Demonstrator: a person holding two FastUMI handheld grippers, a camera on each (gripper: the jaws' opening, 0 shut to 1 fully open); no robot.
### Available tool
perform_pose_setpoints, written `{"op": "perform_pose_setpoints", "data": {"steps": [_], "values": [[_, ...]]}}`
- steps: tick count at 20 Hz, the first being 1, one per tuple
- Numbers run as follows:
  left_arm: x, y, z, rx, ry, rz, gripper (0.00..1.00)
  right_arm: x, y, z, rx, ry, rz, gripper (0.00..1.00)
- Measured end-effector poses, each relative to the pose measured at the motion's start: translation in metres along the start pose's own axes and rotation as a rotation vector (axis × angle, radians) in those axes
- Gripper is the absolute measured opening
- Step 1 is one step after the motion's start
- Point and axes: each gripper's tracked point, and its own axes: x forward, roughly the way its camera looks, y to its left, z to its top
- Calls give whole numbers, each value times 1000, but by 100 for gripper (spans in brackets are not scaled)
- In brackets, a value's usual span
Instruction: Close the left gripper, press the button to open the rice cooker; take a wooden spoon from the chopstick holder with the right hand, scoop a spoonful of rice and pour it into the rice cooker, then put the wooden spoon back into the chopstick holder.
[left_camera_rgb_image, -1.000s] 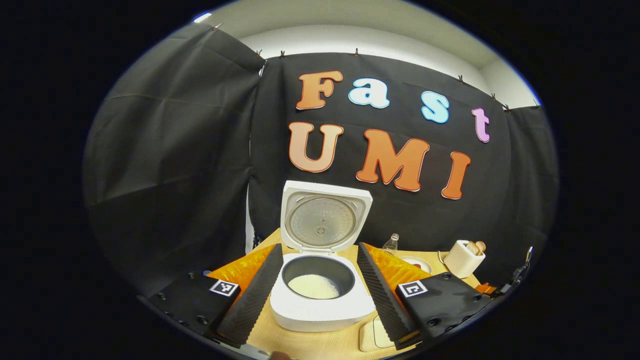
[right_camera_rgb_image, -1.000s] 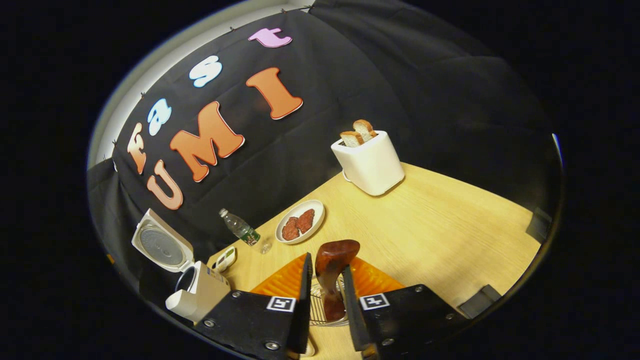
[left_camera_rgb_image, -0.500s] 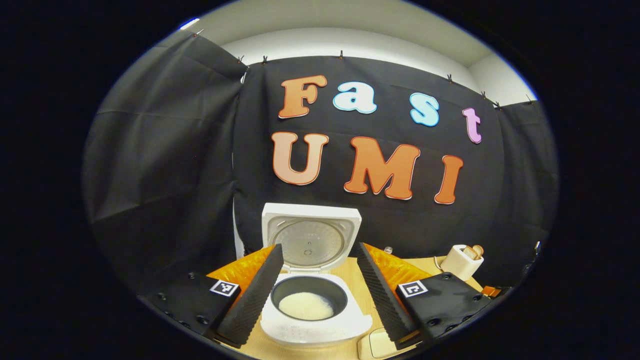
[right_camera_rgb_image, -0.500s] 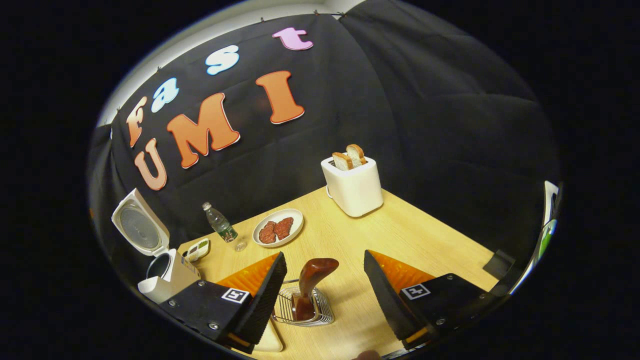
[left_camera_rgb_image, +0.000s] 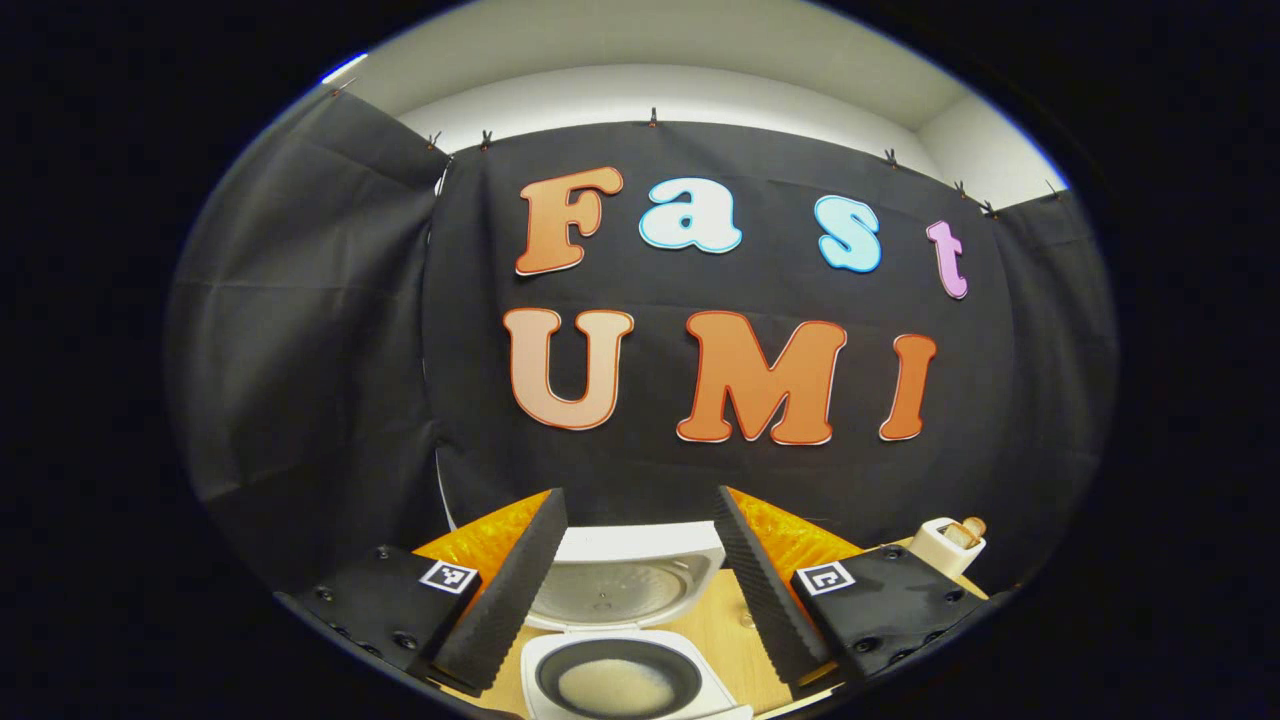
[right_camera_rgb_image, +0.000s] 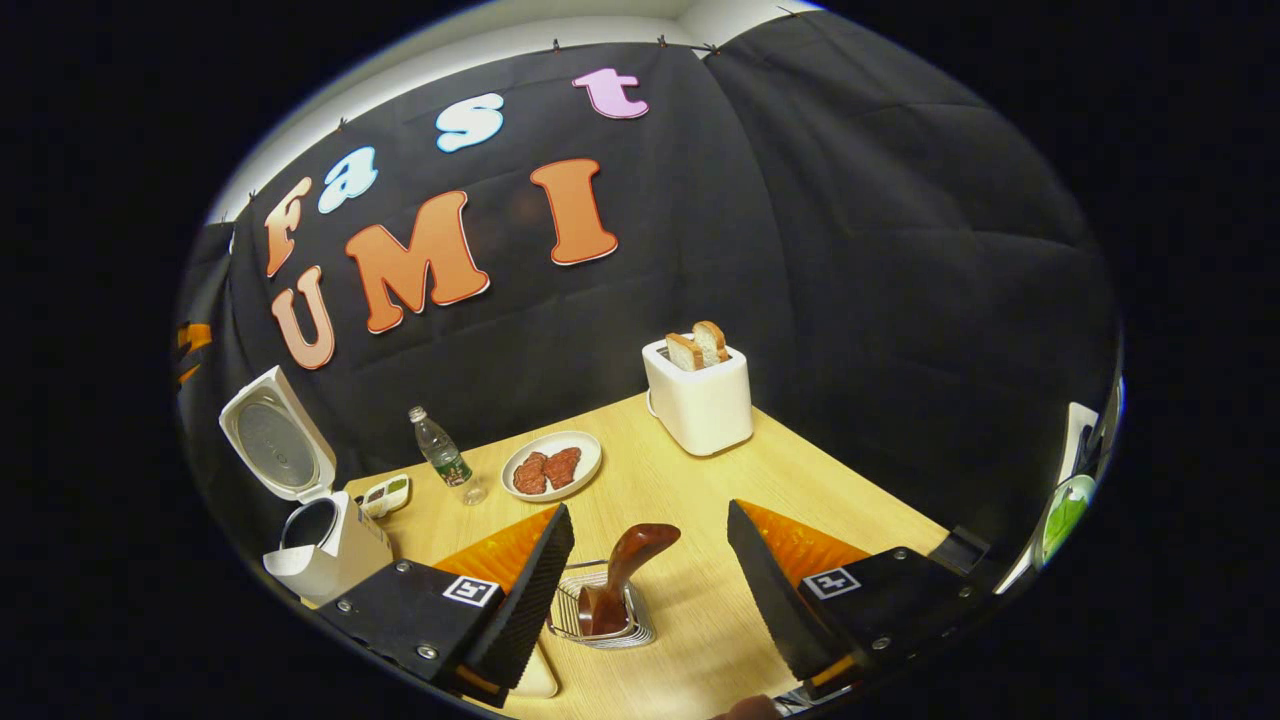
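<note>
Rice cooker stands at the left end of the desk with its lid tipped fully back, so the button step reads as done; white rice lies in the inner pot, seen between the fingers of the left claw, which hangs above it with jaws wide and nothing between them. Right of the cooker come a small dish, a water bottle and a plate of red patties, none of them part of the job. Wire chopstick holder sits near the front edge, wooden spoon leaning in it, bowl end up. Right claw brackets the holder, jaws wide apart and clear of the spoon, judged a release. Toaster with two bread slices stands behind.
</note>
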Motion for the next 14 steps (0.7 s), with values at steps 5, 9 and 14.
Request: {"op": "perform_pose_setpoints", "data": {"steps": [5,9,14], "values": [[67,18,-22,46,58,42,100,-5,-5,11,1,-15,-29,95],[100,16,-52,-4,126,12,100,-10,-10,20,-12,-29,-42,95],[119,23,-92,-2,244,36,100,-20,-12,23,-37,-25,-55,95]]}}
